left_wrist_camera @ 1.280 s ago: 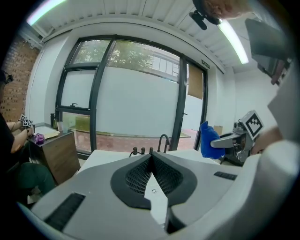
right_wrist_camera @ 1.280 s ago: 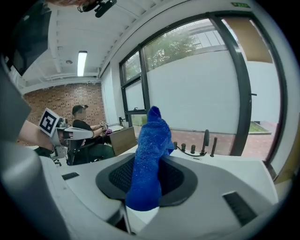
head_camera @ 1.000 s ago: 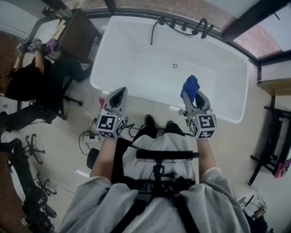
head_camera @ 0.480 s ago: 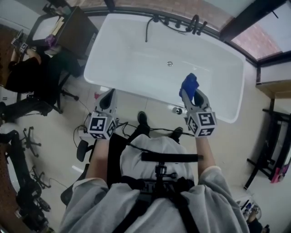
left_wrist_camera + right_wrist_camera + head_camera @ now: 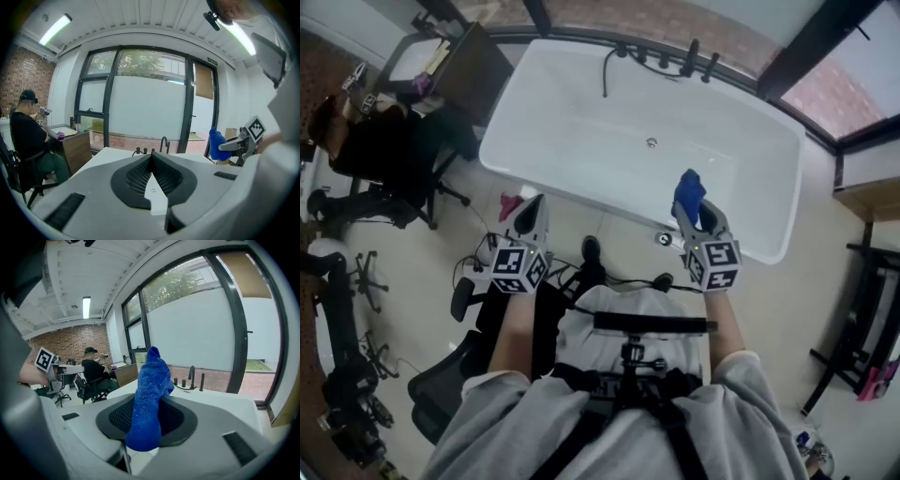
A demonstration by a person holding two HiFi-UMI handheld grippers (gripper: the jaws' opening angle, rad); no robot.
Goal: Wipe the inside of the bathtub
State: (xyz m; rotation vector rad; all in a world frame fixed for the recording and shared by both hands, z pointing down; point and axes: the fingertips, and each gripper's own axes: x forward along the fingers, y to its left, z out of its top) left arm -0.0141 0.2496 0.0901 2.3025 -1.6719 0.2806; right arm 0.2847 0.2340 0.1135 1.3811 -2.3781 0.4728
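White bathtub (image 5: pixel 581 127) below | right tongs (image 5: pixel 695 217) gripping fuzzy blue cloth (image 5: pixel 147 399) | left tongs (image 5: pixel 532 208) closed

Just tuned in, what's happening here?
A person stands at the white bathtub with a gripper in each hand. The right gripper is shut on a blue cloth, held up by the tub's near edge. The left gripper is shut and empty, short of the tub. The cloth isn't down inside yet, so wiping hasn't started.
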